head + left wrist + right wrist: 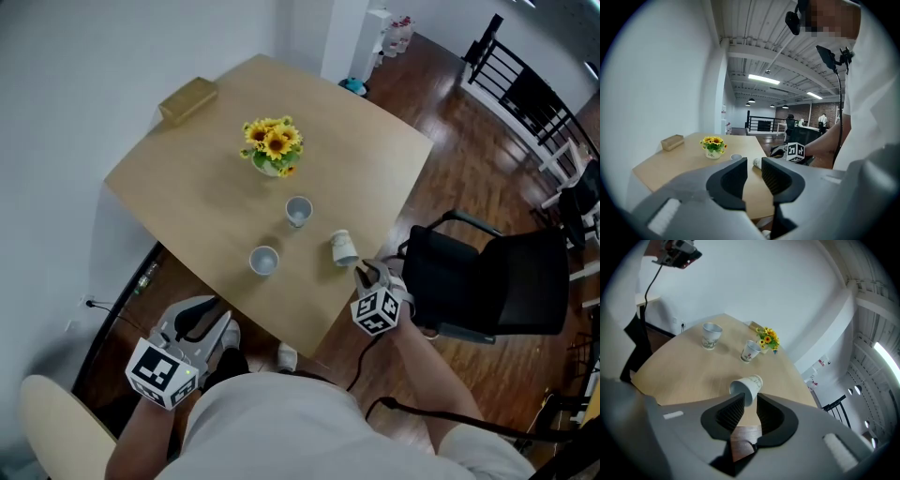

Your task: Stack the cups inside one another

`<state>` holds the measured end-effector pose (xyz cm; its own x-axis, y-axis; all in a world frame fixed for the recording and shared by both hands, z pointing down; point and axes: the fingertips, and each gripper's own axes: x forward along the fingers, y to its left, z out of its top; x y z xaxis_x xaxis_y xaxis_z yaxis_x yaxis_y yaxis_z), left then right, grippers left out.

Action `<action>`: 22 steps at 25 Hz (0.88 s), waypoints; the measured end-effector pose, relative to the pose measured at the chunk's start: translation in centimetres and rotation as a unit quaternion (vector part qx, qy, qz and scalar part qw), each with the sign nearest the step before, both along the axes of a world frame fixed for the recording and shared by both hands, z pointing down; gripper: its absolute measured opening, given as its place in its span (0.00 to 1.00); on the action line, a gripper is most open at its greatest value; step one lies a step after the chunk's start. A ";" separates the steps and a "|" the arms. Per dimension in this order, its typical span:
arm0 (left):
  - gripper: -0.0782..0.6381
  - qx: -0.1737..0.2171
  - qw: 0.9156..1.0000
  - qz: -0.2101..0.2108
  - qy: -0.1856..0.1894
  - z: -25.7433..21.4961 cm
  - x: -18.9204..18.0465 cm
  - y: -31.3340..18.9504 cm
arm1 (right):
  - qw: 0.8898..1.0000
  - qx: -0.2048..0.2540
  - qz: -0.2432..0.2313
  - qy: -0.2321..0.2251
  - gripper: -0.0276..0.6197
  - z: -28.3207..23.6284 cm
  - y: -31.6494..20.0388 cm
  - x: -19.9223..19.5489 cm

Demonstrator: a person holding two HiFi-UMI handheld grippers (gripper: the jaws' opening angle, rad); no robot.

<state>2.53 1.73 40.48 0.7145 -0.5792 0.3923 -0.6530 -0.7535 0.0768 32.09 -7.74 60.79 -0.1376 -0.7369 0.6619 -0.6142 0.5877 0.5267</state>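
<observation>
A: Entry one, head view. What is on the table (178, 187)?
B: A pale wood-grain top, four-sided with rounded corners. It carries three small white paper cups, all tapered. The far cup (298, 211) stands mouth up just in front of a pot of yellow sunflowers (273, 145). The near cup (264, 260) stands mouth up closer to the person's edge. The tipped cup (344, 248) lies on its side near the right edge. All three are apart, none nested. A tan block-shaped box (187, 98) lies at the far left corner.
A: And the grippers?
B: The right gripper (367, 274) is at the table's right edge, tips just beside the tipped cup. The left gripper (195, 321) is off the table, below its near edge.
A: Left gripper view?
B: The left gripper (754, 171) has matte grey moulded jaws with dark ribbed pads, a narrow gap apart, nothing between them. Beyond them are the table top, the sunflowers (713, 145) and the rim of one upright cup (736, 156) (which of the two, unclear).
A: Right gripper view?
B: The right gripper (750, 405) has its ribbed pads apart, pressing on nothing. The tipped cup (747, 386) lies just past the tips, round mouth towards the camera, faint print on its side. The near cup (711, 335) and far cup (751, 350) stand upright further off, the latter beside the sunflowers (768, 339)
</observation>
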 end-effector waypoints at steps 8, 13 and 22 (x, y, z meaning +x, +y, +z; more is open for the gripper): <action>0.25 0.000 1.000 0.002 -0.013 -0.5 -1.5 -1.8 | 0.998 -0.033 0.029 0.039 0.18 5.5 -3.3 1.2; 0.25 -0.008 1.000 -0.003 -0.015 -0.4 -2.9 -2.3 | 0.998 -0.029 0.035 0.047 0.16 5.9 -4.1 1.3; 0.25 -0.002 1.000 0.018 -0.004 -0.8 -3.8 -4.0 | 0.996 -0.026 0.043 0.072 0.08 2.1 -3.6 1.8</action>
